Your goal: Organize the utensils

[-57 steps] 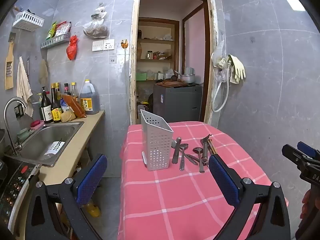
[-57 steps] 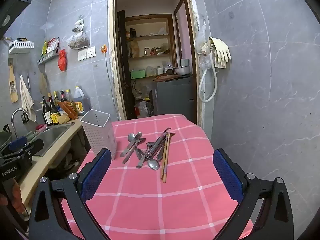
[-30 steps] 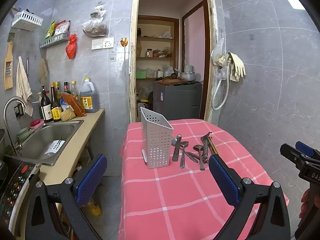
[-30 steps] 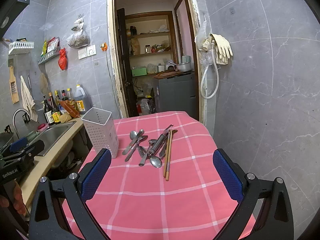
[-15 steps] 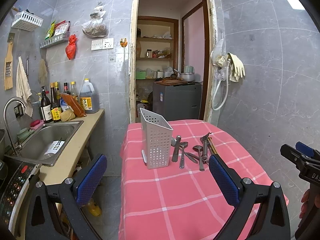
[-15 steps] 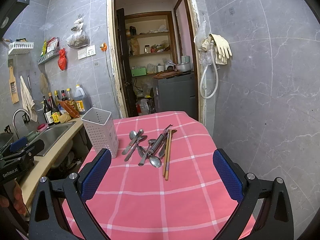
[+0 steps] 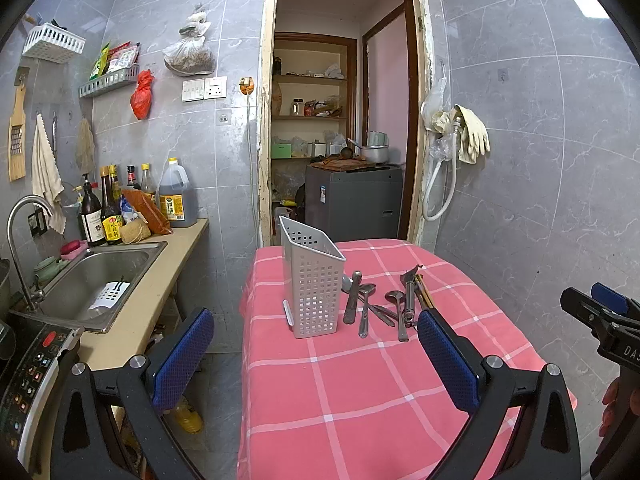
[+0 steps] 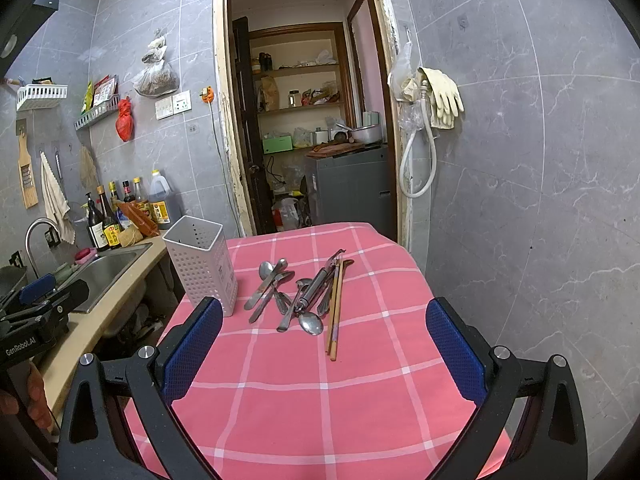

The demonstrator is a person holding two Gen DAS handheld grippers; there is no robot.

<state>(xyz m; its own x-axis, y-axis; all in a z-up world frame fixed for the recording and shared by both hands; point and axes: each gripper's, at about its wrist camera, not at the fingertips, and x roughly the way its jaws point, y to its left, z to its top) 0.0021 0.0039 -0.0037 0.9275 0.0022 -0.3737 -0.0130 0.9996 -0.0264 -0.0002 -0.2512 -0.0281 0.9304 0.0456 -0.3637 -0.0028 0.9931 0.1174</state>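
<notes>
**Nothing picked up yet: approach to the utensil pile**

I hold both grippers back from the surface (image 8: 320, 400), jaws spread wide and empty. The utensils (image 8: 298, 294) lie in a loose heap just beside the white holder (image 8: 202, 266), chopsticks (image 8: 335, 312) at the pile's right edge. My next move, I judge: bring the right gripper (image 8: 324, 354) down over one piece and close.

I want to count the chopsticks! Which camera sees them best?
The right wrist view: the chopsticks lie in the open, whole length visible. In the left wrist view, the chopsticks are partly hidden behind the left gripper's finger.
</notes>
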